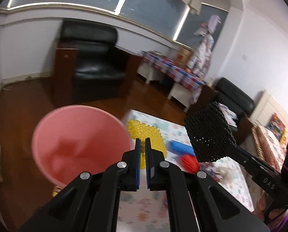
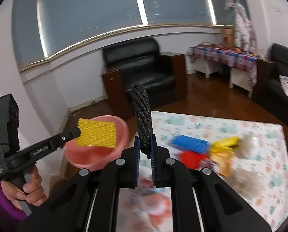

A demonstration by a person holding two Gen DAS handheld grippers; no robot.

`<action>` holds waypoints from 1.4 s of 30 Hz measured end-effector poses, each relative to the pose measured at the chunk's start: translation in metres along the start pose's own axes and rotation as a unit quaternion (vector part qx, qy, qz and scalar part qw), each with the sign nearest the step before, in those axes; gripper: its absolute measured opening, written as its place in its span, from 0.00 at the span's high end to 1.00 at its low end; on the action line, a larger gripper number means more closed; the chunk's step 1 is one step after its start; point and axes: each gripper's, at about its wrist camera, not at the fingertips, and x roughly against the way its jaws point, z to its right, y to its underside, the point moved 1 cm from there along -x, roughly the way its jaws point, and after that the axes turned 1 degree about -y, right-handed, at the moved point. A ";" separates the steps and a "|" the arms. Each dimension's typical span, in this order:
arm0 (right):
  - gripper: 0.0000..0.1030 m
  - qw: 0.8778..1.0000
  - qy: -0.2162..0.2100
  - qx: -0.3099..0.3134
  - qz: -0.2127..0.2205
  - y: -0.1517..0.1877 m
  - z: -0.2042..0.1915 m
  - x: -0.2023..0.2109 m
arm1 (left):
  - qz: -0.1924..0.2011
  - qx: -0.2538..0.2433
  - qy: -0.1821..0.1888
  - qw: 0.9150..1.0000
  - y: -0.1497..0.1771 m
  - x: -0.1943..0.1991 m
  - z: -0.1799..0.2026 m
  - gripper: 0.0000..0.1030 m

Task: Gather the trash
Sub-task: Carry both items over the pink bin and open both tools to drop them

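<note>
Left claw pinching yellow foam netting, round pink bin

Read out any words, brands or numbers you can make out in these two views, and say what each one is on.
"DAS": white letters on the arm of the right gripper, seen from the left wrist; the rest is cut off.
White lettering on the arm of the left gripper, seen from the right wrist: blurred, not readable.
Small white label on that gripper's body: too small to read.
Red print on the cardboard box by the far wall: too blurred to read.
</note>
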 end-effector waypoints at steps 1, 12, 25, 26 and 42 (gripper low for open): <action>0.90 1.000 -0.011 0.005 -0.003 -0.004 -0.009 -0.008 | 0.005 0.002 -0.013 1.000 -0.002 0.004 -0.008 0.96; 0.90 0.994 -0.089 0.007 -0.067 -0.007 -0.080 -0.099 | 0.003 0.014 -0.111 0.994 0.000 0.011 -0.076 0.96; 0.88 0.983 -0.104 -0.035 -0.144 0.012 -0.090 -0.156 | -0.018 0.022 -0.131 0.991 0.009 -0.011 -0.092 0.83; 0.87 0.983 -0.108 -0.037 -0.147 0.012 -0.090 -0.157 | -0.016 0.022 -0.130 0.991 0.009 -0.012 -0.091 0.80; 0.62 0.988 -0.103 -0.019 -0.114 0.015 -0.072 -0.119 | -0.008 0.015 -0.099 0.995 0.012 -0.004 -0.057 0.74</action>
